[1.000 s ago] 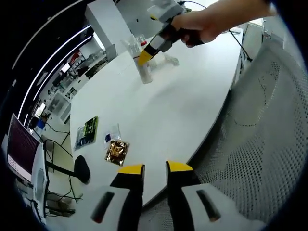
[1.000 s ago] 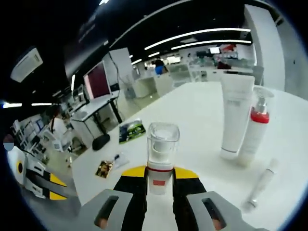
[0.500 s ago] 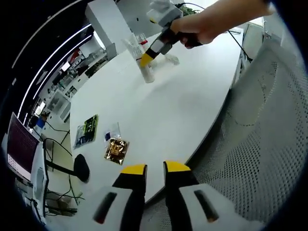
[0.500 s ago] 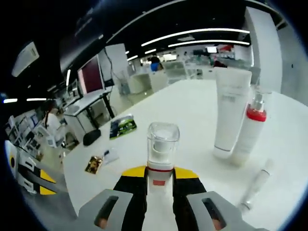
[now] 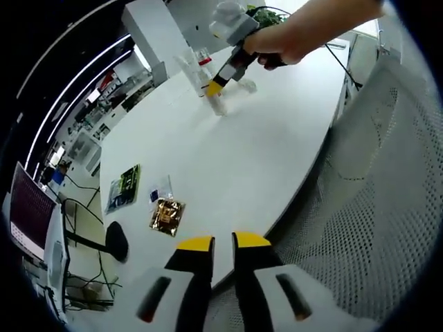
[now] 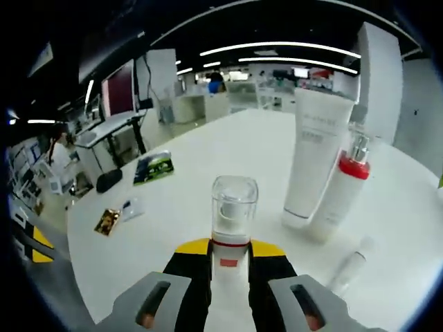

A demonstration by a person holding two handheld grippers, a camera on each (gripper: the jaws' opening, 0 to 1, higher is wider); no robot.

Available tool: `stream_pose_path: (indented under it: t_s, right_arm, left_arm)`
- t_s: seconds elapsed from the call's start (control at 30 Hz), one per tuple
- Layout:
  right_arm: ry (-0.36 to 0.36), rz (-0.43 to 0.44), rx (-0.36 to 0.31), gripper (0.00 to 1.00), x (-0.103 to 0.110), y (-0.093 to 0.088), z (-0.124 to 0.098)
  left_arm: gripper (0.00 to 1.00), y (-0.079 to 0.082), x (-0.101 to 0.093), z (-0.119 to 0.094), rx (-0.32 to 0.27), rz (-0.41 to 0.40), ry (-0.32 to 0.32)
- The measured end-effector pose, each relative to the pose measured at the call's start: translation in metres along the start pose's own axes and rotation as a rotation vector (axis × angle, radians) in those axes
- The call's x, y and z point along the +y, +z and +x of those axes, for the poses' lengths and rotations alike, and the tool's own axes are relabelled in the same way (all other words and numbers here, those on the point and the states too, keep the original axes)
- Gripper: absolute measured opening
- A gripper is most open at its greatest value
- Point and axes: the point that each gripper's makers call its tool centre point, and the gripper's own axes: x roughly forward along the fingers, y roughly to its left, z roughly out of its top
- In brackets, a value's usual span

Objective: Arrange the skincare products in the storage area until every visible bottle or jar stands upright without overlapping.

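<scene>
- One bottle (image 6: 233,223), clamped upright in our right gripper (image 6: 229,257), frame centre.
- Tube (image 6: 315,156) and pump (image 6: 342,191) stand upper right of it; vial (image 6: 349,266) lies lower right.
- Left gripper (image 5: 214,243): jaws nearly closed, empty, off the table (image 5: 228,159) edge.

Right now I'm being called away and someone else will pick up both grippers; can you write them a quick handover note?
Right gripper: shut on the clear-capped bottle, held upright over the white table.
Left gripper: holds nothing, fingers close together, hanging at the table's near edge, far from the products.
Standing upright already: the white tube and, beside it, the red-collared pump bottle.
Lying flat: a small clear vial, right of the held bottle.
Left to do: set the held bottle down upright, clear of the others, then stand the vial up.
</scene>
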Motion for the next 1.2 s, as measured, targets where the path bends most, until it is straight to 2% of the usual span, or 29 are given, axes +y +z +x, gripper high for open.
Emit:
stream_pose_path:
  t_s: [0.17, 0.27, 0.33, 0.67, 1.2]
  right_arm:
    - [-0.079, -0.038, 0.003, 0.14, -0.016, -0.006, 0.006]
    - [-0.106, 0.001, -0.016, 0.14, -0.022, -0.004, 0.005]
    - [-0.125, -0.016, -0.019, 0.14, -0.023, 0.000, 0.006]
    - [-0.178, -0.025, -0.017, 0.14, -0.030, 0.003, 0.011]
    - [-0.221, -0.028, -0.010, 0.15, -0.038, 0.009, 0.020]
  left_arm:
    - [0.04, -0.001, 0.000, 0.000, 0.001, -0.001, -0.001]
    - [0.03, -0.001, 0.000, -0.001, 0.000, -0.001, -0.002]
    - [0.03, -0.001, 0.000, -0.001, 0.000, -0.002, -0.002]
    - [0.01, -0.002, 0.000, 0.000, 0.001, -0.005, -0.003]
    - [0.00, -0.003, 0.000, 0.000, 0.003, -0.008, -0.004]
